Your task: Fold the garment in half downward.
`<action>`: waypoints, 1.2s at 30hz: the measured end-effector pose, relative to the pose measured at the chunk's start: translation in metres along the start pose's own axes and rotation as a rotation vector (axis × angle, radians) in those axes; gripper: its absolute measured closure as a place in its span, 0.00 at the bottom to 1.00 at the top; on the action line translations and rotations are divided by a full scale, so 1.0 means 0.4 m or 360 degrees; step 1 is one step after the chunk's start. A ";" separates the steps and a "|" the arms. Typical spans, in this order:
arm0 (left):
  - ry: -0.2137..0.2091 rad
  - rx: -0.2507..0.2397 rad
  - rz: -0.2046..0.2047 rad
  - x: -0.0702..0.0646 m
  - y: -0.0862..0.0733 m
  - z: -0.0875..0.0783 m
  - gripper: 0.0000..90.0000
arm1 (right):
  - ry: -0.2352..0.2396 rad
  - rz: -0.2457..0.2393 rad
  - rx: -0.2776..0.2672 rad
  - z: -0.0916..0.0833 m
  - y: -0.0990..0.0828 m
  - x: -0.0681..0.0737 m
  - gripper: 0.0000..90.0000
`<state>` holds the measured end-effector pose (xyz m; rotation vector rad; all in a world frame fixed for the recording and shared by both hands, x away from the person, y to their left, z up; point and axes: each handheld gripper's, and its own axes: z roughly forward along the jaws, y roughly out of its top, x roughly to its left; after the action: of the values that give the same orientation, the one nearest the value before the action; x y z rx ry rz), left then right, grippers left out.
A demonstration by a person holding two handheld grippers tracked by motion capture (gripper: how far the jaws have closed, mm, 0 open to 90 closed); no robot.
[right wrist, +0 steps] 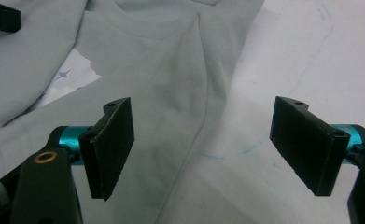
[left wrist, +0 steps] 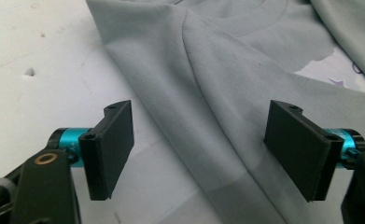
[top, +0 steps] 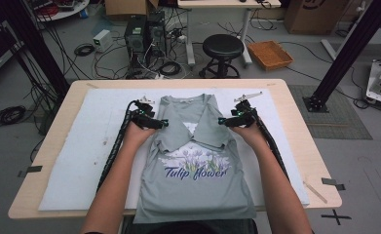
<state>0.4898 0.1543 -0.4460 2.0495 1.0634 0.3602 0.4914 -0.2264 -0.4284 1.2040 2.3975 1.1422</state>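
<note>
A grey T-shirt [top: 194,170] with a "Tulip flower" print lies flat on a white mat [top: 90,146], collar away from me. Both sleeves are folded inward over the chest. My left gripper [top: 164,124] stands open over the folded left sleeve; in the left gripper view the shirt's folded edge [left wrist: 203,116] runs between the black jaws, which hold nothing [left wrist: 201,156]. My right gripper [top: 221,121] is open at the folded right sleeve; in the right gripper view the sleeve fold [right wrist: 180,102] and bare mat [right wrist: 287,56] lie under its jaws [right wrist: 203,151].
The mat covers a wooden table [top: 295,122]. Beyond the table stand a black stool [top: 222,48], computer towers [top: 144,34], an orange tray [top: 270,54] and loose cables on the floor. Black frame posts [top: 344,53] rise at both sides.
</note>
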 end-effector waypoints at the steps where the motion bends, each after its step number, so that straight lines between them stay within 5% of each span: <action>1: 0.0000 0.0000 0.0000 0.000 0.000 0.000 0.29 | 0.0000 0.0000 0.0000 0.000 0.000 0.000 0.26; 9: 0.0040 -0.0007 0.0030 0.011 -0.005 0.002 0.47 | -0.0029 0.0035 0.0096 0.052 0.006 -0.009 0.41; 14: 0.0017 -0.0012 0.0020 0.010 -0.005 0.000 0.55 | -0.0091 -0.0028 0.0115 0.055 0.006 -0.001 0.63; 15: 0.0005 -0.0016 0.0011 0.008 -0.005 0.001 0.61 | -0.0036 -0.0040 0.0118 0.053 0.007 0.000 0.75; 18: -0.0002 -0.0008 0.0008 0.003 -0.003 0.001 0.69 | -0.0036 -0.0079 0.0131 0.056 0.008 0.013 0.81; 20: -0.0054 -0.0021 -0.0009 0.001 -0.004 0.004 0.84 | 0.0002 -0.0086 0.0131 0.058 0.008 0.013 0.89; 25: -0.0081 -0.0037 -0.0007 0.008 -0.002 0.007 0.92 | 0.0024 -0.0117 0.0136 0.056 0.011 0.008 0.93; 29: -0.0068 -0.0046 0.0010 0.013 0.000 0.006 0.92 | -0.0054 -0.0152 0.0134 0.051 0.021 0.006 0.94; 36: -0.0052 -0.0037 0.0066 0.012 0.037 0.010 0.93 | -0.0086 -0.0128 0.0111 0.048 0.035 -0.013 0.94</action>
<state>0.5033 0.1510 -0.4379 2.0524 0.9937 0.3577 0.5126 -0.2148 -0.4317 1.1331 2.4396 0.9977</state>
